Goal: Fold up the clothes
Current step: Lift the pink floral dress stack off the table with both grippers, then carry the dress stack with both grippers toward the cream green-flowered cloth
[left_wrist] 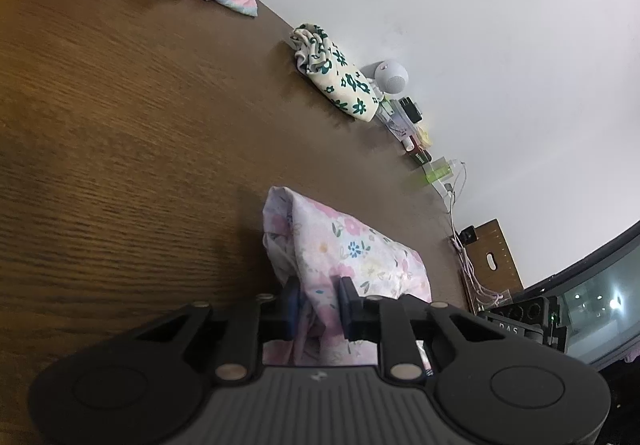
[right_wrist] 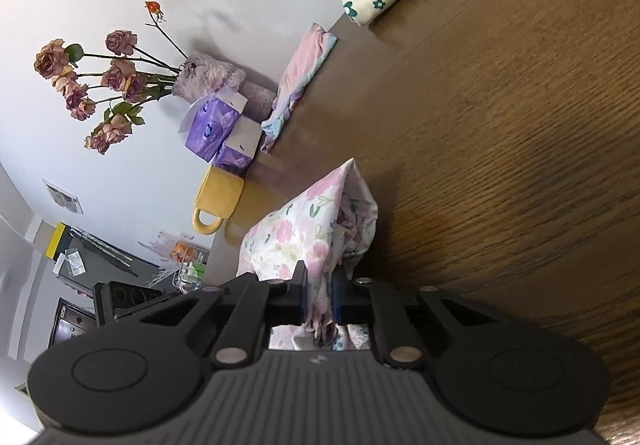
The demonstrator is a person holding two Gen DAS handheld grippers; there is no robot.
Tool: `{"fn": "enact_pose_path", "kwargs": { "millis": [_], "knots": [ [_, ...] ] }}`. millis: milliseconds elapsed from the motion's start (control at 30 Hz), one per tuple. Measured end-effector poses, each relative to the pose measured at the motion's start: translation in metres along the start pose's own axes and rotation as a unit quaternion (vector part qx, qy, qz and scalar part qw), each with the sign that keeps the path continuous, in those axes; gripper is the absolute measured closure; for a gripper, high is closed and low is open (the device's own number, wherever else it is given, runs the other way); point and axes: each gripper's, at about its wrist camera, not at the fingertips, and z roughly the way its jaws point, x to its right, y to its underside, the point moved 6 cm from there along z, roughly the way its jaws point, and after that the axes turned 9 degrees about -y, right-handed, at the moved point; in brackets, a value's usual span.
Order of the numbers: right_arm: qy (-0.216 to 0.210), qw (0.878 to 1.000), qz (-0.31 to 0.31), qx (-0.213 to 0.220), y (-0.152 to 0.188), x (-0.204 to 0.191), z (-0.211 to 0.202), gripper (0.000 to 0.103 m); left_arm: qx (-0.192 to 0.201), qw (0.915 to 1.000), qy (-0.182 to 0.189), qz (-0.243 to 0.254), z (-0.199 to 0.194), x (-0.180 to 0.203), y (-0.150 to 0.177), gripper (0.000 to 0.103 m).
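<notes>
dark wood tabletop is running to a white wall. both the left gripper and right gripper are pinching a pink floral garment, bunched and lifting off the wood. a vase is holding dried roses.

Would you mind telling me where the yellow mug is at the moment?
In the right wrist view, the yellow mug stands at the table's wall-side edge, beside the purple tissue packs.
</notes>
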Motion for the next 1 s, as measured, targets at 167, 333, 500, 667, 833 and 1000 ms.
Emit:
{"fn": "enact_pose_path", "kwargs": {
  "millis": [167, 333, 500, 667, 833, 1000],
  "knots": [
    [0.011, 1.0, -0.023, 0.008, -0.002, -0.016, -0.004, 0.093, 0.017, 0.9995, -0.023, 0.011, -0.008, 0.013, -0.001, 0.085],
    [0.039, 0.997, -0.059, 0.016, -0.004, -0.036, -0.011, 0.093, 0.039, 0.9972, -0.049, 0.041, -0.018, 0.035, 0.001, 0.086],
    [0.057, 0.994, -0.086, 0.027, -0.008, -0.056, -0.022, 0.094, 0.063, 0.9934, -0.065, 0.07, -0.031, 0.061, -0.004, 0.086],
    [0.071, 0.989, -0.118, 0.045, -0.021, -0.082, -0.031, 0.094, 0.091, 0.9874, -0.079, 0.102, -0.044, 0.091, -0.014, 0.086],
    [0.077, 0.985, -0.141, 0.063, -0.036, -0.107, -0.04, 0.094, 0.118, 0.9828, -0.08, 0.118, -0.058, 0.117, -0.027, 0.086],
    [0.08, 0.98, -0.164, 0.077, -0.054, -0.131, -0.044, 0.094, 0.141, 0.978, -0.081, 0.131, -0.07, 0.139, -0.044, 0.086]
  ]
}}
